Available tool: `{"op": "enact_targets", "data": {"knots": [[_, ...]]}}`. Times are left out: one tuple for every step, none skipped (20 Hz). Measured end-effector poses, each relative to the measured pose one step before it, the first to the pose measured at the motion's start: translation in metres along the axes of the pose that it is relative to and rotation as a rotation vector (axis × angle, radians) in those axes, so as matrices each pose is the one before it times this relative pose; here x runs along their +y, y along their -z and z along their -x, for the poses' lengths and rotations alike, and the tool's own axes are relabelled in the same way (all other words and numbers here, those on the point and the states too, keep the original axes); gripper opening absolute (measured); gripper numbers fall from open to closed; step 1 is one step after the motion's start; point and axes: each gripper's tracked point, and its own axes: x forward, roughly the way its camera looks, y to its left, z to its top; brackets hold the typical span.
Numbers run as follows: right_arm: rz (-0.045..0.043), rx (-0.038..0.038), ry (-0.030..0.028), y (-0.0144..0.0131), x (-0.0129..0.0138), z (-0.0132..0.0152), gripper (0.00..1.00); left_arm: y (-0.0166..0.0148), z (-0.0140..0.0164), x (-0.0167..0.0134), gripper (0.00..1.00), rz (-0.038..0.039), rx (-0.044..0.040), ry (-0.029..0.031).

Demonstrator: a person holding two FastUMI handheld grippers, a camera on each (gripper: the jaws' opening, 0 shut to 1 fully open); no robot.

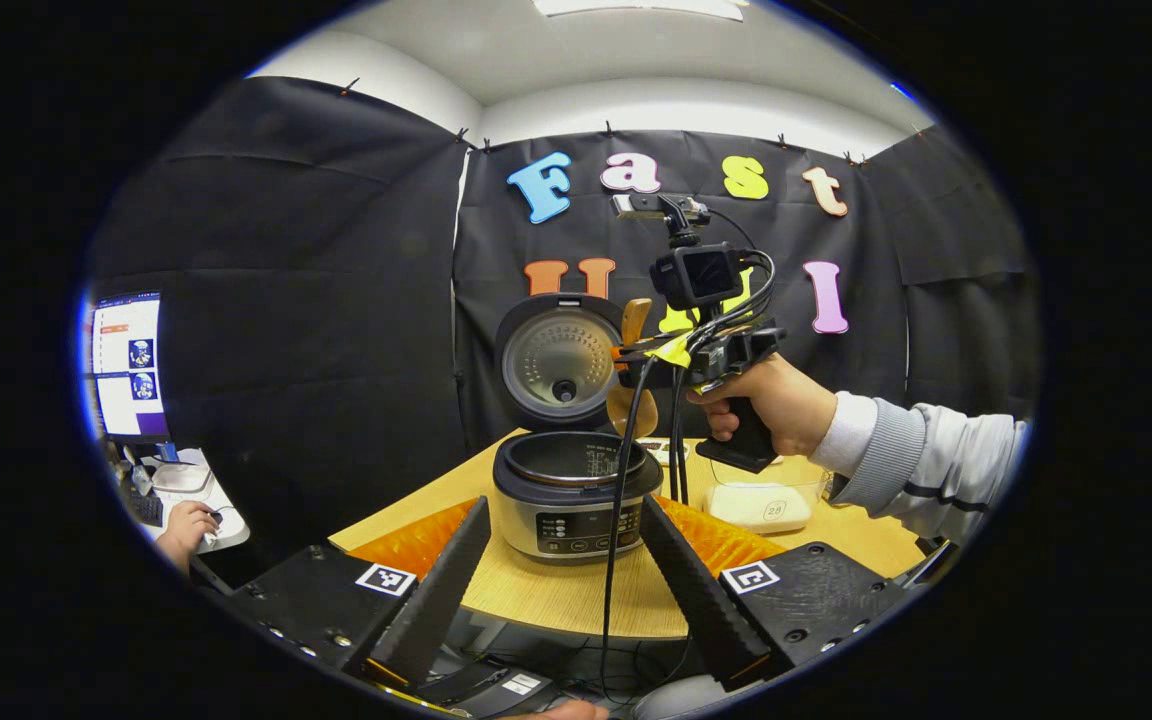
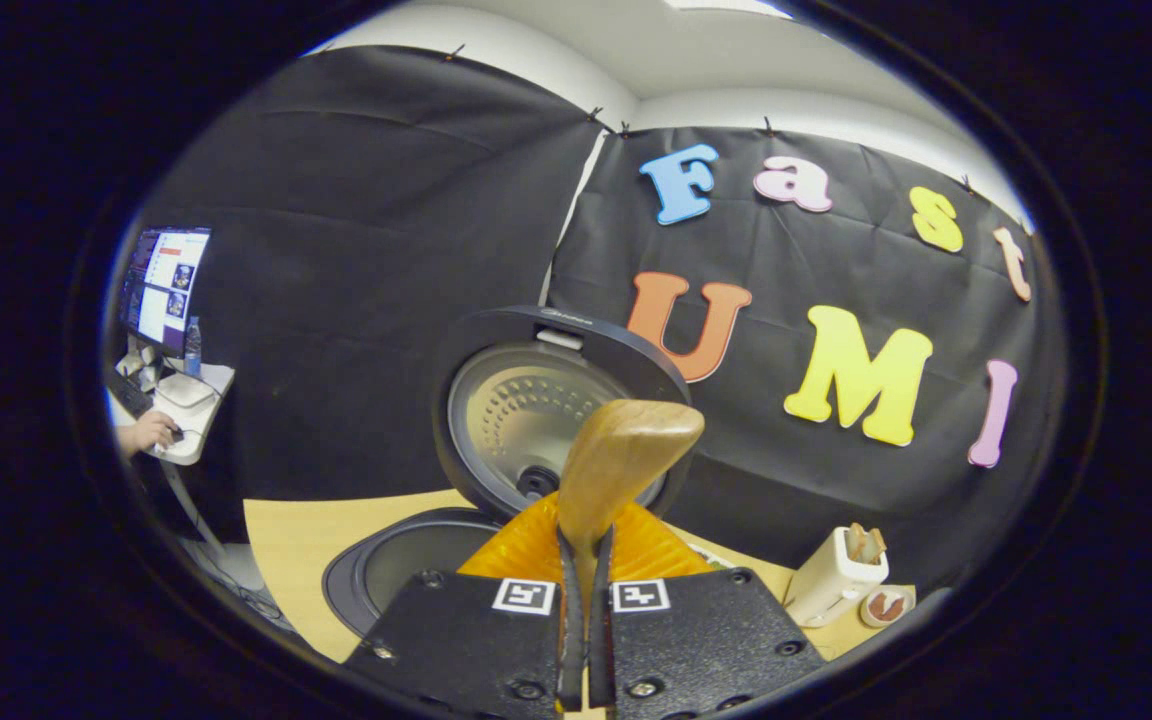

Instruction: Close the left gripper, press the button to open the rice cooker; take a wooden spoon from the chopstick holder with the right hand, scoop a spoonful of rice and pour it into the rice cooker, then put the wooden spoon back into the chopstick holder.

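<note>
Black cloth backs our table (image 1: 536, 590). Our left gripper (image 1: 564, 560) spreads wide before the open cooker (image 1: 576, 480); our right gripper (image 2: 584, 600) pinches the spoon (image 2: 621, 460) above it.

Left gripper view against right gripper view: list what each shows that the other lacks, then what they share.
Left gripper view: the cooker's control panel, a rice box, the hand gripping the right tool, and the open left claw.
Right gripper view: the white holder, and the right claw up close, shut on the spoon.
Both: the raised lid, the pot, the spoon, the table and a monitor.
</note>
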Motion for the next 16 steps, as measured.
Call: {"op": "enact_targets", "data": {"knots": [[-0.00775, 0.00051, 0.00185, -0.00012, -0.00173, 0.00079, 0.07, 0.00004, -0.00048, -0.00005, 0.96, -0.00073, 0.00053, -0.00025], [-0.01062, 0.00264, 0.00611, 0.00002, -0.00077, 0.00017, 0.07, -0.00035, -0.00018, 0.00037, 0.96, -0.00040, -0.00124, -0.00056], [-0.00985, 0.00195, 0.00618, 0.00078, -0.00365, 0.00159, 0.07, -0.00019, -0.00044, 0.00033, 0.96, -0.00078, 0.00002, 0.00102], [-0.01312, 0.00266, 0.00816, -0.00022, -0.00712, 0.00310, 0.07, 0.00030, 0.00023, 0.00079, 0.96, -0.00026, 0.00026, -0.00096], [-0.01197, 0.00337, 0.00454, -0.00037, -0.00562, 0.00278, 0.07, 0.00005, -0.00035, -0.00039, 0.96, 0.00056, 0.00095, 0.00197], [-0.01157, 0.00101, 0.00540, -0.00025, -0.00649, 0.00222, 0.07, 0.00053, 0.00042, -0.00067, 0.96, 0.00008, 0.00093, 0.00430], [-0.02212, -0.00150, 0.01309, -0.00079, -0.00866, 0.00379, 0.07, 0.00001, -0.00008, 0.00024, 0.96, -0.00240, 0.00219, -0.00016], [-0.02847, 0.00144, 0.01170, -0.00064, -0.00938, 0.00416, 0.07, -0.00075, 0.00085, 0.00084, 0.96, -0.00456, -0.00117, -0.00447], [-0.02553, 0.00140, 0.00666, -0.00105, -0.00795, 0.00420, 0.07, -0.00156, 0.00003, -0.00109, 0.96, -0.00436, -0.00674, -0.00231], [-0.02038, -0.00187, 0.00959, -0.00266, -0.01043, 0.00400, 0.07, -0.00110, -0.00016, -0.00192, 0.96, -0.00106, -0.00568, 0.00178], [-0.01442, -0.00150, 0.01501, -0.00315, -0.01204, 0.00459, 0.07, -0.00032, -0.00023, -0.00164, 0.96, 0.00206, -0.00103, 0.00416], [-0.01251, -0.00339, 0.01747, -0.00341, -0.01329, 0.00592, 0.08, -0.00093, 0.00048, -0.00231, 0.96, 0.00108, -0.00225, 0.00559], [-0.01186, -0.00677, 0.01413, -0.00477, -0.01238, 0.00587, 0.08, -0.00093, -0.00031, -0.00344, 0.96, 0.00005, -0.00272, 0.00499], [-0.01171, -0.00769, 0.01360, -0.00527, -0.01283, 0.00631, 0.08, -0.00153, 0.00025, -0.00819, 0.96, 0.00042, -0.00331, 0.00595], [-0.01042, -0.00695, 0.01452, -0.00518, -0.01277, 0.00587, 0.08, -0.00100, -0.00032, -0.00635, 0.96, -0.00020, -0.00089, 0.00992], [-0.00809, -0.00880, 0.01392, -0.00532, -0.01264, 0.00647, 0.08, -0.00278, -0.00121, -0.00682, 0.96, -0.00052, -0.00138, 0.01091]]}}
